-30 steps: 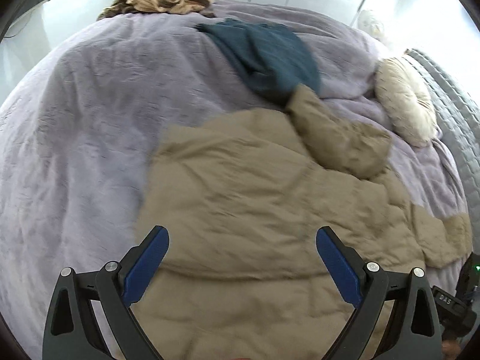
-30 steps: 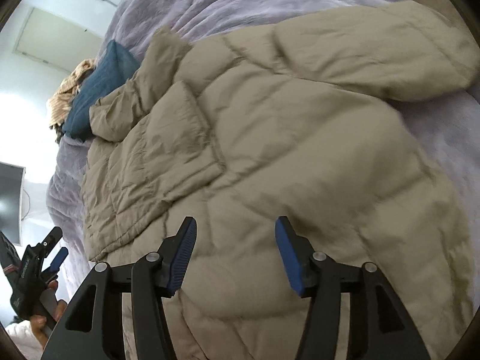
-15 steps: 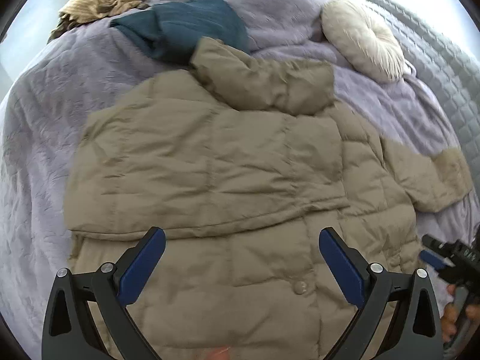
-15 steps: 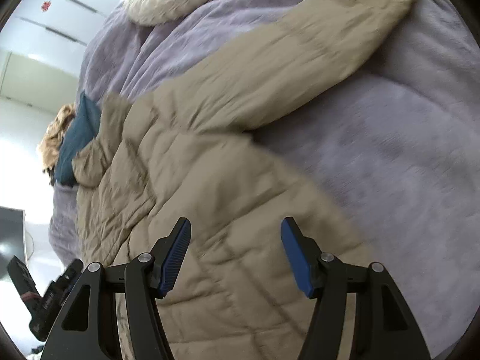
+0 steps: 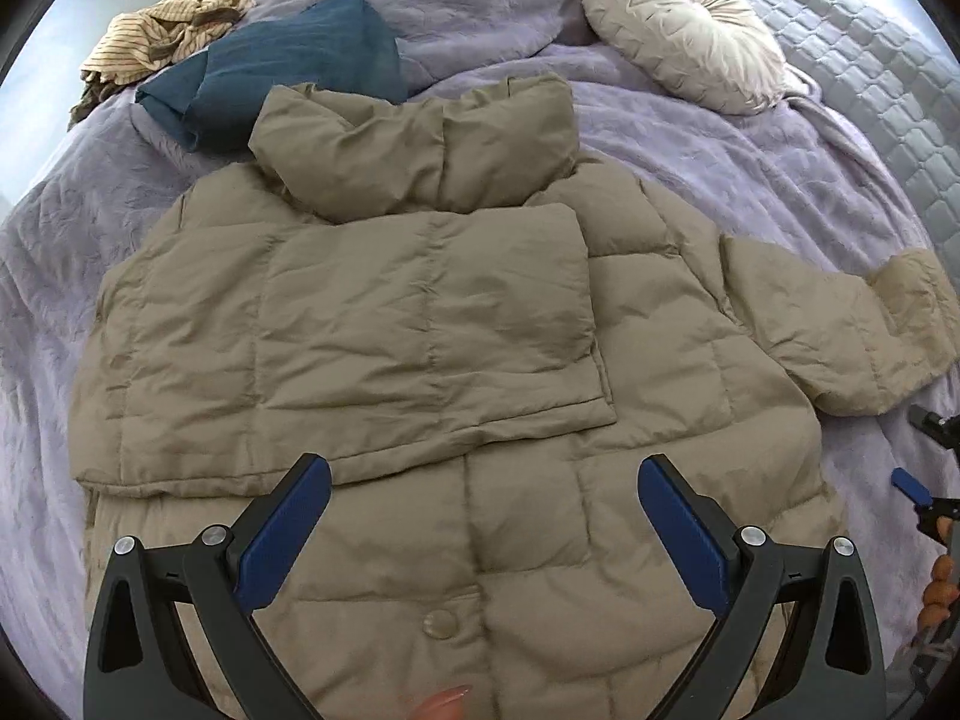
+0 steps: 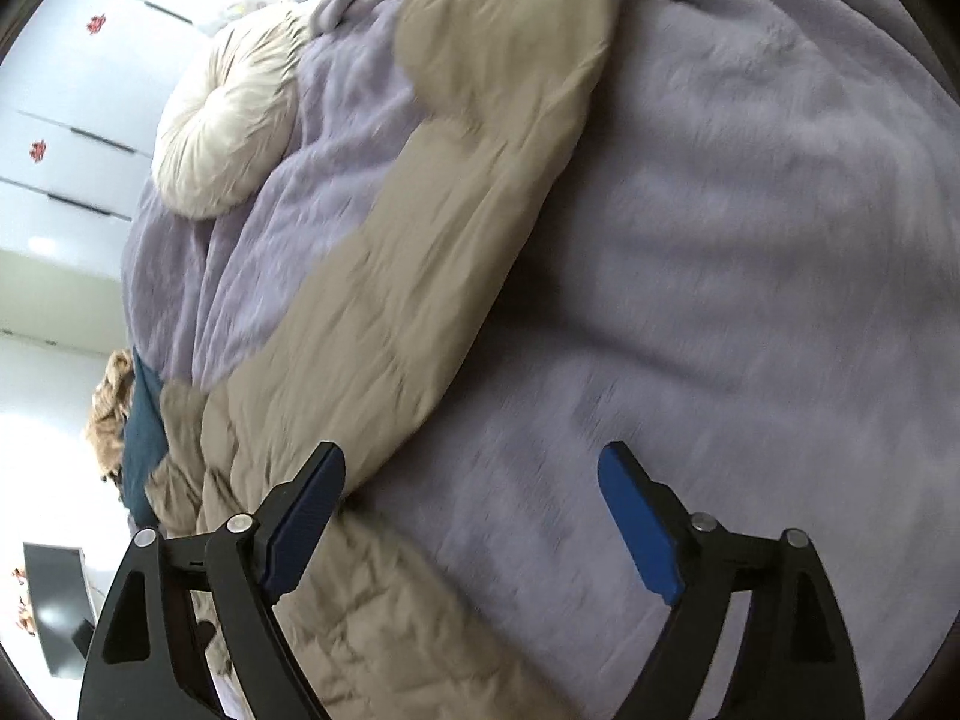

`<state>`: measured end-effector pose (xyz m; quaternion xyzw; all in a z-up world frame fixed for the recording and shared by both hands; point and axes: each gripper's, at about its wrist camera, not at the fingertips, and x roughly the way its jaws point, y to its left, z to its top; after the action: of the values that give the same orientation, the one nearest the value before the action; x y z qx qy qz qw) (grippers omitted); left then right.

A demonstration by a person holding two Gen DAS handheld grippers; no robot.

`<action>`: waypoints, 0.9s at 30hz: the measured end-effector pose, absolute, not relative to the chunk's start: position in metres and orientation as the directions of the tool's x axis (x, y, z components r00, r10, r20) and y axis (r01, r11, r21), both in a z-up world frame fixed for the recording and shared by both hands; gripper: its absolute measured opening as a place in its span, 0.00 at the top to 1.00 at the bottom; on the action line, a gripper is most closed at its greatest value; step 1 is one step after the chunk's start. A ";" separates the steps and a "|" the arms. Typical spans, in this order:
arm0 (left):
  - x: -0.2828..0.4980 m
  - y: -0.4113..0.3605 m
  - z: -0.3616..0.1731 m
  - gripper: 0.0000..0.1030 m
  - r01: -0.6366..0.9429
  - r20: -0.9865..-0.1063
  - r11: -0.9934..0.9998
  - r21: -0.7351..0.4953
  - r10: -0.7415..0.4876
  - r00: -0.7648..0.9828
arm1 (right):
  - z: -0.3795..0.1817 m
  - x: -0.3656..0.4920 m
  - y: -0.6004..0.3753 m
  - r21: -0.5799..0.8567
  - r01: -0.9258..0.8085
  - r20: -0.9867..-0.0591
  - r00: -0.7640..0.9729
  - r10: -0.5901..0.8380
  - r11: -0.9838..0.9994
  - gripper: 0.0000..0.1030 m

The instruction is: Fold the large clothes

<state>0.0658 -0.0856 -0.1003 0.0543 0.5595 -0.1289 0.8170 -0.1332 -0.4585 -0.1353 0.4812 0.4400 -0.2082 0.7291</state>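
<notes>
Both jaws stood wide and empty; right gripper (image 6: 471, 516), just opening, should take the puffer jacket (image 5: 432, 324)'s outstretched right sleeve (image 6: 420, 276) near the cuff.

Black gripper (image 5: 483, 531) frames, blue pads (image 5: 285, 531), silver screws (image 5: 212, 536)

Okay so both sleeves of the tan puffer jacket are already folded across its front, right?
Not quite. Only one sleeve lies folded across the tan puffer jacket; the other sleeve stretches out over the purple blanket, as the left wrist view shows.
</notes>
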 end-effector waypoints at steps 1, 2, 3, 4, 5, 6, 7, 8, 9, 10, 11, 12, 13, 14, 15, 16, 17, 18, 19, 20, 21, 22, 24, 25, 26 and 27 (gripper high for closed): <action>0.066 -0.089 -0.101 0.01 0.263 -0.928 0.964 -0.044 -0.137 0.346 | -0.137 -0.132 -0.466 0.527 0.726 -0.837 0.534 0.119 0.442 0.14; 0.065 -0.092 -0.101 0.01 0.258 -0.927 0.965 -0.038 -0.131 0.351 | -0.139 -0.131 -0.472 0.538 0.724 -0.830 0.543 0.124 0.431 0.14; 0.065 -0.096 -0.101 0.01 0.255 -0.926 0.966 -0.035 -0.127 0.355 | -0.141 -0.130 -0.478 0.554 0.720 -0.822 0.554 0.134 0.417 0.14; 0.065 -0.099 -0.101 0.01 0.257 -0.926 0.966 -0.034 -0.127 0.356 | -0.143 -0.128 -0.484 0.575 0.713 -0.809 0.568 0.150 0.401 0.14; 0.065 -0.102 -0.101 0.01 0.260 -0.925 0.965 -0.032 -0.127 0.357 | -0.145 -0.126 -0.488 0.594 0.704 -0.797 0.580 0.168 0.391 0.14; 0.065 -0.107 -0.101 0.01 0.266 -0.926 0.964 -0.027 -0.125 0.357 | -0.147 -0.123 -0.492 0.609 0.695 -0.787 0.588 0.185 0.382 0.14; 0.065 -0.109 -0.101 0.01 0.270 -0.926 0.963 -0.024 -0.123 0.357 | -0.149 -0.118 -0.496 0.622 0.687 -0.779 0.593 0.204 0.376 0.14; 0.065 -0.113 -0.101 0.01 0.275 -0.927 0.961 -0.018 -0.119 0.356 | -0.150 -0.113 -0.500 0.629 0.681 -0.774 0.595 0.216 0.375 0.14; 0.065 -0.116 -0.102 0.01 0.278 -0.928 0.961 -0.011 -0.113 0.356 | -0.150 -0.109 -0.504 0.630 0.680 -0.773 0.596 0.218 0.374 0.14; 0.065 -0.119 -0.101 0.01 0.281 -0.928 0.960 -0.006 -0.110 0.356 | -0.149 -0.104 -0.510 0.635 0.678 -0.768 0.603 0.213 0.371 0.14; 0.065 -0.121 -0.102 0.01 0.286 -0.929 0.958 -0.002 -0.108 0.355 | -0.147 -0.101 -0.515 0.646 0.672 -0.759 0.618 0.206 0.362 0.14; 0.066 -0.123 -0.102 0.01 0.292 -0.930 0.956 0.002 -0.106 0.352 | -0.145 -0.099 -0.521 0.662 0.664 -0.744 0.638 0.200 0.348 0.14; 0.066 -0.125 -0.102 0.01 0.296 -0.931 0.955 0.004 -0.104 0.349 | -0.142 -0.095 -0.528 0.682 0.653 -0.726 0.660 0.195 0.330 0.14; 0.067 -0.126 -0.103 0.01 0.298 -0.932 0.955 0.006 -0.103 0.346 | -0.140 -0.092 -0.534 0.696 0.645 -0.712 0.677 0.189 0.315 0.14; 0.067 -0.127 -0.103 0.01 0.298 -0.934 0.955 0.007 -0.101 0.344 | -0.137 -0.089 -0.542 0.708 0.639 -0.700 0.692 0.177 0.301 0.14; 0.068 -0.128 -0.103 0.01 0.297 -0.935 0.955 0.007 -0.099 0.341 | -0.135 -0.087 -0.547 0.710 0.639 -0.697 0.697 0.168 0.296 0.14; 0.068 -0.128 -0.104 0.01 0.295 -0.936 0.955 0.009 -0.096 0.338 | -0.134 -0.085 -0.553 0.710 0.640 -0.696 0.701 0.156 0.292 0.14; 0.069 -0.128 -0.104 0.01 0.293 -0.938 0.956 0.011 -0.092 0.335 | -0.133 -0.082 -0.559 0.711 0.644 -0.695 0.704 0.145 0.284 0.13; 0.070 -0.128 -0.104 0.01 0.293 -0.938 0.956 0.011 -0.091 0.334 | -0.132 -0.081 -0.564 0.712 0.647 -0.695 0.706 0.139 0.273 0.13; 0.070 -0.128 -0.104 0.01 0.295 -0.938 0.956 0.013 -0.090 0.334 | -0.133 -0.080 -0.567 0.715 0.649 -0.692 0.708 0.138 0.259 0.13; 0.070 -0.128 -0.104 0.01 0.298 -0.938 0.955 0.017 -0.088 0.336 | -0.135 -0.079 -0.571 0.720 0.652 -0.690 0.710 0.141 0.237 0.14; 0.071 -0.128 -0.104 0.01 0.301 -0.937 0.953 0.020 -0.087 0.339 | -0.137 -0.078 -0.573 0.724 0.657 -0.688 0.712 0.142 0.211 0.18; 0.071 -0.126 -0.103 0.01 0.305 -0.935 0.952 0.025 -0.085 0.343 | -0.142 -0.077 -0.576 0.731 0.661 -0.682 0.715 0.154 0.169 0.42; 0.072 -0.124 -0.103 0.01 0.305 -0.935 0.952 0.024 -0.086 0.343 | -0.146 -0.075 -0.576 0.740 0.657 -0.673 0.719 0.172 0.145 0.61; 0.073 -0.122 -0.103 0.01 0.304 -0.935 0.952 0.021 -0.089 0.343 | -0.150 -0.073 -0.576 0.759 0.641 -0.649 0.735 0.196 0.113 0.77; 0.074 -0.120 -0.102 0.01 0.302 -0.935 0.953 0.017 -0.092 0.342 | -0.153 -0.073 -0.575 0.780 0.620 -0.623 0.753 0.212 0.089 0.83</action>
<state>0.0737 -0.1197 -0.1025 0.0937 0.5607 -0.1210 0.8138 -0.0725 -0.5752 -0.1527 0.6573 0.3166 -0.1529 0.6666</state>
